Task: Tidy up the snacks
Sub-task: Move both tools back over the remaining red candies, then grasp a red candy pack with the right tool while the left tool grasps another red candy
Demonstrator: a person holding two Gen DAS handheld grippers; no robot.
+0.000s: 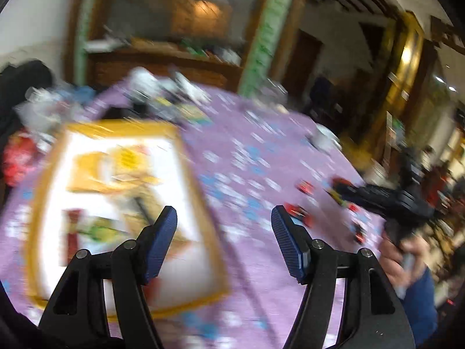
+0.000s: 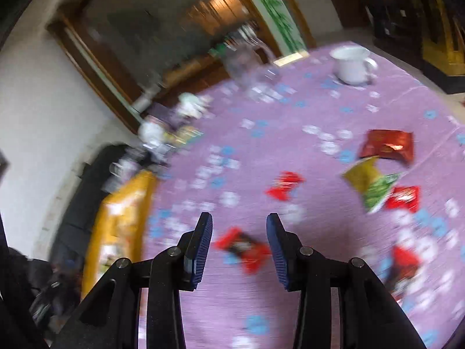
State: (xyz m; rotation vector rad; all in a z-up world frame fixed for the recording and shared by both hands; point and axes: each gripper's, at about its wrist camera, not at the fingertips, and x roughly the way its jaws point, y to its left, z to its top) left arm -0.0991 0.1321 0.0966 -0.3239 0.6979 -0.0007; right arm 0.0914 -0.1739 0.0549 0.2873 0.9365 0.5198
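Observation:
Several small snack packets lie scattered on a purple flowered tablecloth (image 2: 261, 145). In the right wrist view my right gripper (image 2: 239, 226) hangs open above a red and black packet (image 2: 247, 250), which shows between its fingers without touching them. Further off are a red packet (image 2: 284, 186), a dark red one (image 2: 386, 145), a yellow-green one (image 2: 372, 183) and more red ones (image 2: 404, 199). My left gripper (image 1: 223, 221) is open and empty, over the right edge of a flat yellow-rimmed tray (image 1: 200, 180) with a printed white panel. Red packets (image 1: 299, 213) lie to its right.
A white mug (image 2: 351, 64) and a clear glass jug (image 2: 250, 61) stand at the far side of the table. Cluttered small items (image 1: 162, 93) sit behind the tray (image 2: 122, 203). A hand (image 1: 407, 253) with a blue sleeve holds the other tool's black body (image 1: 386, 200). Both views are blurred.

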